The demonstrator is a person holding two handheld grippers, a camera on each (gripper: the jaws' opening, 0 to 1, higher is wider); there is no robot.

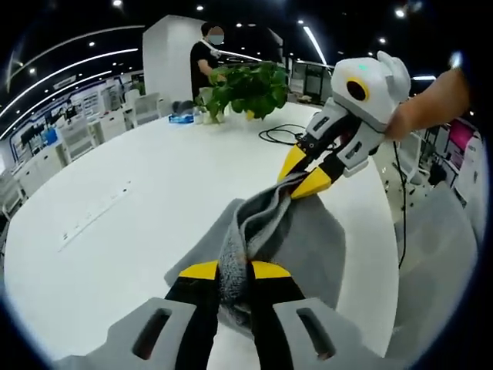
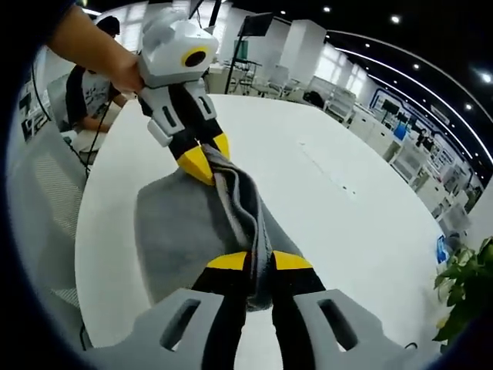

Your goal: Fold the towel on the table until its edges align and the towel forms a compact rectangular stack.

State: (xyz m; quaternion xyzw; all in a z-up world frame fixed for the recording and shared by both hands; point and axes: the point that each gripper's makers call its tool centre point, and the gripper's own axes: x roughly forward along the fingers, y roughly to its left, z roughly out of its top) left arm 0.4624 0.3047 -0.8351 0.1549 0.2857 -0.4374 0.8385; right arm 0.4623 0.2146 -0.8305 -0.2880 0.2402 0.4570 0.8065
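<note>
A grey towel (image 1: 304, 239) lies partly on the white table (image 1: 123, 193), with one edge bunched into a ridge that is lifted between both grippers. My left gripper (image 1: 234, 271) is shut on the near end of that ridge. The right gripper (image 1: 304, 173) comes in from the upper right and is shut on the far end. In the right gripper view the same towel (image 2: 185, 231) spreads left of the ridge; my right gripper (image 2: 260, 262) pinches its near end and the left gripper (image 2: 209, 158) pinches the far end.
A potted green plant (image 1: 246, 89) and a black cable (image 1: 281, 135) sit at the table's far side, where a person (image 1: 204, 58) stands. Another person (image 2: 88, 96) stands beyond the table. Grey chairs (image 1: 439, 254) flank the table edge. The plant (image 2: 466, 297) shows low right.
</note>
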